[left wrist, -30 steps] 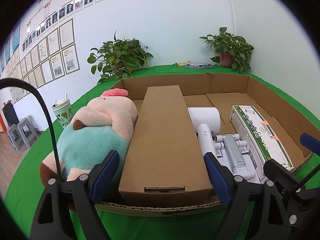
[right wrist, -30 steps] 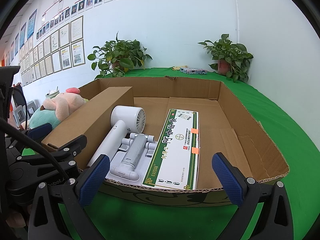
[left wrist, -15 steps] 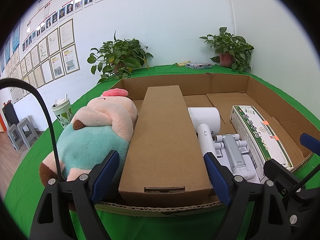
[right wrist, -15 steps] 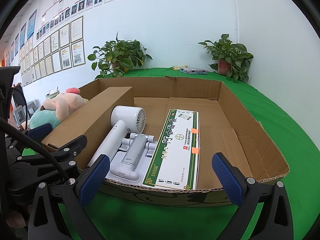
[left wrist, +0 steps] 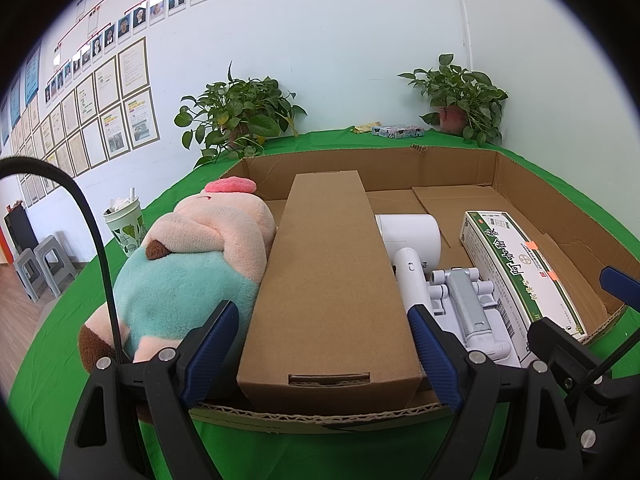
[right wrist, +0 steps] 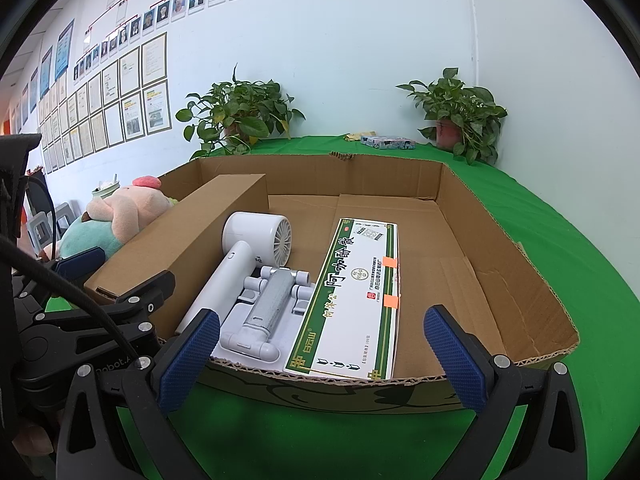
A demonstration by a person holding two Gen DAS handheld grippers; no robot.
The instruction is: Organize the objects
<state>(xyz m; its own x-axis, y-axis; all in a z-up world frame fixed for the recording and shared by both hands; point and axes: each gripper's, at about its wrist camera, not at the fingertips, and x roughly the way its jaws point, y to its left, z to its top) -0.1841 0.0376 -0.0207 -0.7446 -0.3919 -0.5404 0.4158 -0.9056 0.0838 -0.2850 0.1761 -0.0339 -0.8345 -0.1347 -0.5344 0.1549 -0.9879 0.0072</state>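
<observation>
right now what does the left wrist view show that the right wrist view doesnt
Only the left wrist view shows the left gripper head on, open around the near end of the long brown box, and the patterned cup in full.

Only the right wrist view shows the right gripper, open and empty, the hair dryer's grille, and the bare right part of the cardboard tray.

Both show the plush toy, hair dryer, grey folding stand, green and white box and two potted plants.
</observation>
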